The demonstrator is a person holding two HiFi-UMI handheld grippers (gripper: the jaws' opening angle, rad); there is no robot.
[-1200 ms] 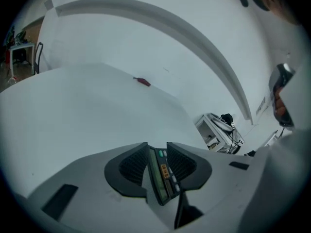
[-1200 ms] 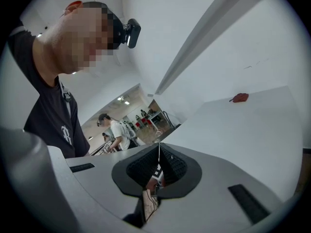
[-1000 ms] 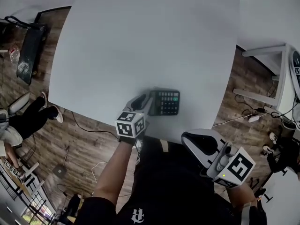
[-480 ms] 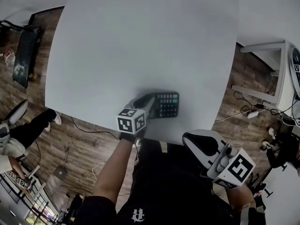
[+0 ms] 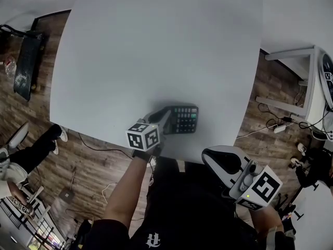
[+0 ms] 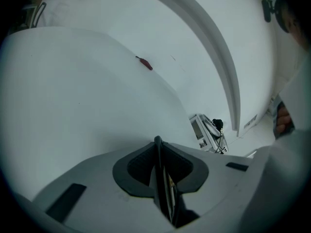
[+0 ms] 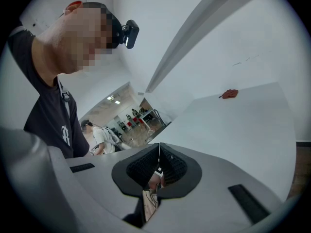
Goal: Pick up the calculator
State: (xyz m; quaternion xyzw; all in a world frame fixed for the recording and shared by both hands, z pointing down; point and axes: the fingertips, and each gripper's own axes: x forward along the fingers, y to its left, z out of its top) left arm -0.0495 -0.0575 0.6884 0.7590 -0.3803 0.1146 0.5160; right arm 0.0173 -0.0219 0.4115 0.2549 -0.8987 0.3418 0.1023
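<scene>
A dark calculator (image 5: 186,120) with a green-tinted key row lies near the front edge of the white table (image 5: 156,46). My left gripper (image 5: 165,120) reaches in from the left and is shut on the calculator's left end. In the left gripper view the pads (image 6: 141,166) press on a thin dark slab seen edge-on, the calculator (image 6: 164,193). My right gripper (image 5: 210,155) hangs below the table's front edge, in front of the person's dark shirt, away from the calculator. Its jaws (image 7: 159,152) are shut with nothing held.
Wooden floor surrounds the table. A black flat object (image 5: 23,61) lies on the floor at the left, near a person's legs (image 5: 31,145). A white frame (image 5: 296,82) and cables (image 5: 276,126) are at the right. A small red thing (image 7: 229,94) shows on a white surface.
The calculator and my left gripper have slid slightly toward the table's front edge and a little to the right. The right gripper has stayed in place.
</scene>
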